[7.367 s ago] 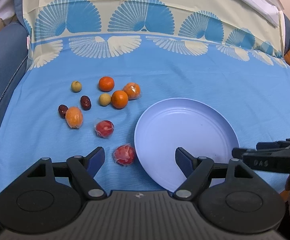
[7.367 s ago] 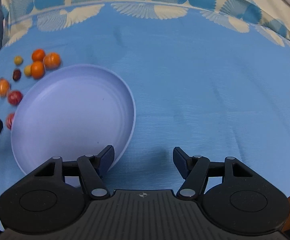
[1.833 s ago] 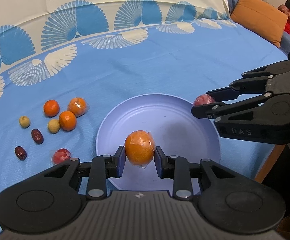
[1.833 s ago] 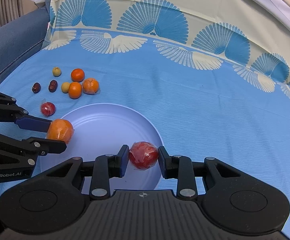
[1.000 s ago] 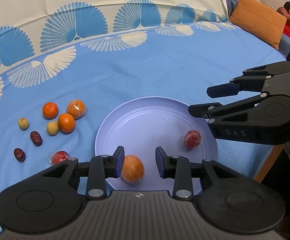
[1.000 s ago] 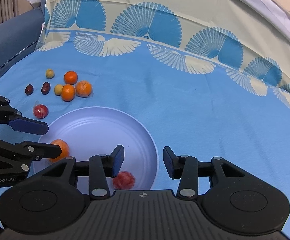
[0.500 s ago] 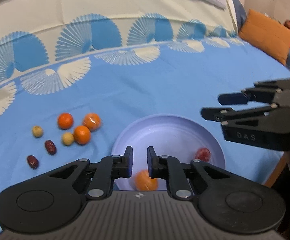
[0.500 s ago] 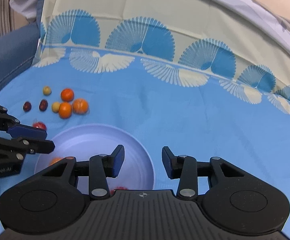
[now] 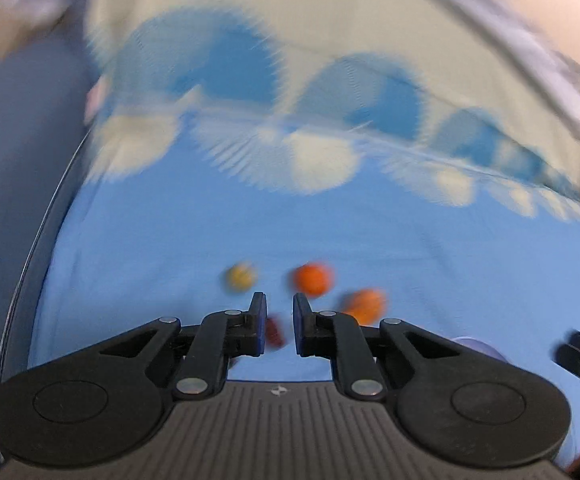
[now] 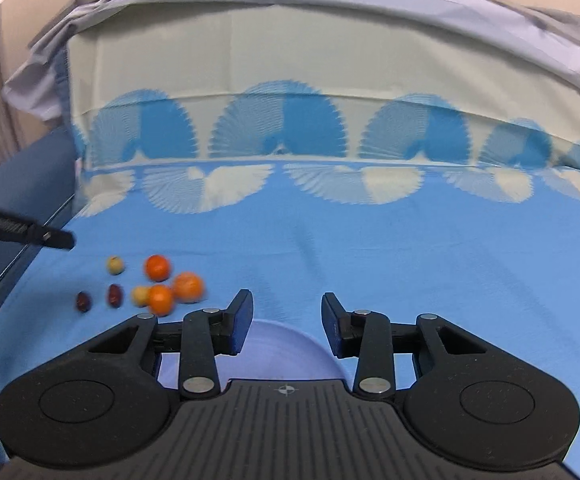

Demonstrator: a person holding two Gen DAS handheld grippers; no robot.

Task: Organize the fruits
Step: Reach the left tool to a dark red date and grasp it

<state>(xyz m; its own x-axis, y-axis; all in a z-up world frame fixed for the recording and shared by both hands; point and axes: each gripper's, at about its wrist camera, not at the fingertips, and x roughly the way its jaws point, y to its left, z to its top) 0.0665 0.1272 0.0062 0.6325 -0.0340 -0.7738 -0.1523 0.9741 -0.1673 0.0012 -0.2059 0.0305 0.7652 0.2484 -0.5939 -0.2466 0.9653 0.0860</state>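
Left gripper (image 9: 280, 322) is nearly closed on nothing and right gripper (image 10: 286, 326) is spread wide and empty above the plate (image 10: 286, 354); loose fruit sits in a cluster on the blue bedsheet (image 10: 370, 256), left of the plate. Oranges (image 10: 157, 267) look light, round, soft-skinned, so likely to roll: pinch across the widest part, gently. The dark dates (image 10: 115, 295) and small yellow fruits (image 10: 115, 265) are tiny and need a centred, low grip.

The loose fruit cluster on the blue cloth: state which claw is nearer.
Left. The left claw hovers right at the fruit cluster, one dark fruit showing between its fingers. The right claw sits over the plate, right of the cluster.
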